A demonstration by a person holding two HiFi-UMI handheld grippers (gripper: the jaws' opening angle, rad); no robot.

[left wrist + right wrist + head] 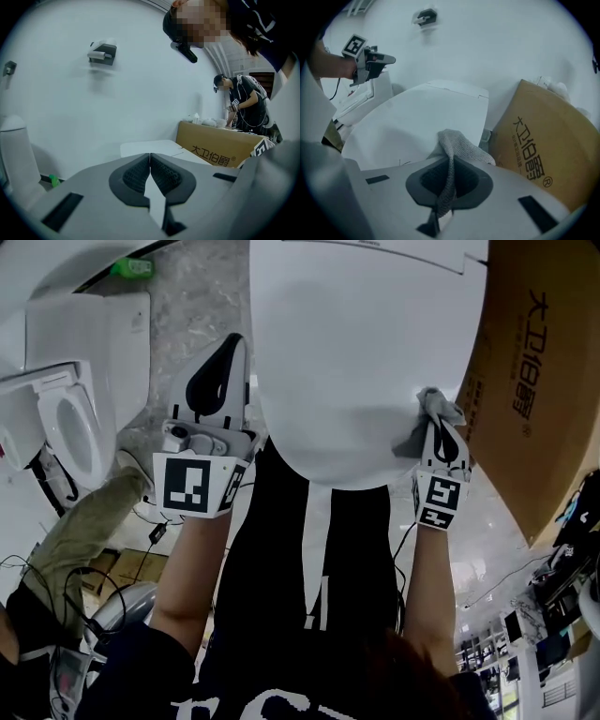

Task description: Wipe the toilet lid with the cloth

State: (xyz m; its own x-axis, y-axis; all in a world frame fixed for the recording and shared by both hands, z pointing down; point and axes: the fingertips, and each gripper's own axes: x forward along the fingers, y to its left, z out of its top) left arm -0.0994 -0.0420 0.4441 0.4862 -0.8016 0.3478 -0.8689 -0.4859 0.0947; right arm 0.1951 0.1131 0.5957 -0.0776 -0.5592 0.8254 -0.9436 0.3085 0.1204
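The toilet lid (366, 352) lies bare across the middle and top of the head view, free for a sweep. At the frame's right a cardboard box (539, 352) stands close beside it, leaving a narrow gap filled by the right gripper (439, 427) and its cloth (433, 411). At the left, a strip of floor (192, 306) runs between the lid and a second toilet (70, 418); the left gripper (232, 348) takes up its lower part.
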